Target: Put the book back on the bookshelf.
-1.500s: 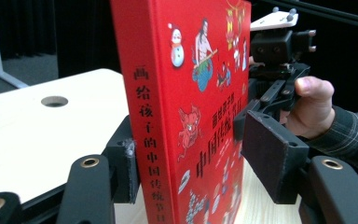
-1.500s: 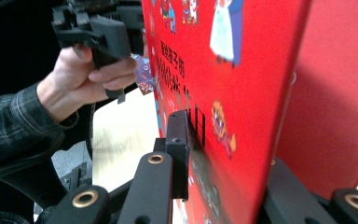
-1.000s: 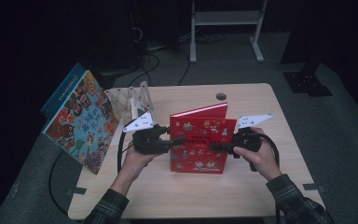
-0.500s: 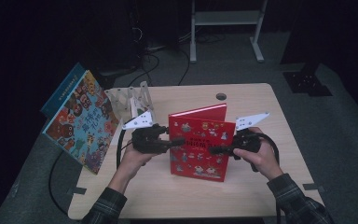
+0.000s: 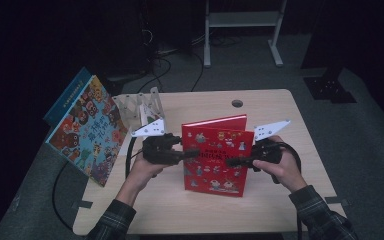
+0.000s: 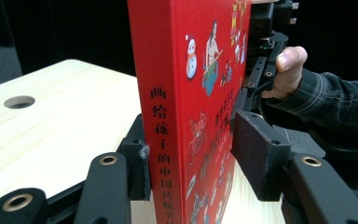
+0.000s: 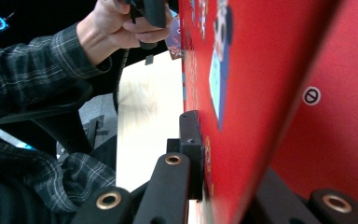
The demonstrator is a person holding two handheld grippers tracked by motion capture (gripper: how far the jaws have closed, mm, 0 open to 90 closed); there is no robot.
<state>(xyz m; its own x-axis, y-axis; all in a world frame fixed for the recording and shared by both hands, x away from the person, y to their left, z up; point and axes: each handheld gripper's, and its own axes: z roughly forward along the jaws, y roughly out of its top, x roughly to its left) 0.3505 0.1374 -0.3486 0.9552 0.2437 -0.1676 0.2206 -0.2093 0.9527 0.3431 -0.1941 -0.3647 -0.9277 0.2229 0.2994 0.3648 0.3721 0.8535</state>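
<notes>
Left gripper (image 5: 192, 154) clamped across the spine side of the book (image 5: 215, 157), one pad (image 6: 260, 158) flat on the front cover, the other behind the spine; jaws about half open, stopped by the book's thickness. Right gripper (image 5: 231, 162) closed on the opposite edge, jaws just drawn in over the last second, now pinching the cover edge (image 7: 193, 154). Book upright on the table (image 5: 280, 200), held between both grippers near the middle. Hardcover, so stiff and fairly heavy, glossy and likely slippery under the pads; best gripped at spine and board edges as here, low enough to stop tipping. Against the earlier frames: book and hands in almost the same place, right jaws tighter. Further out, a second book (image 5: 87, 131) propped at the left edge beside a wooden rack (image 5: 137, 107).
</notes>
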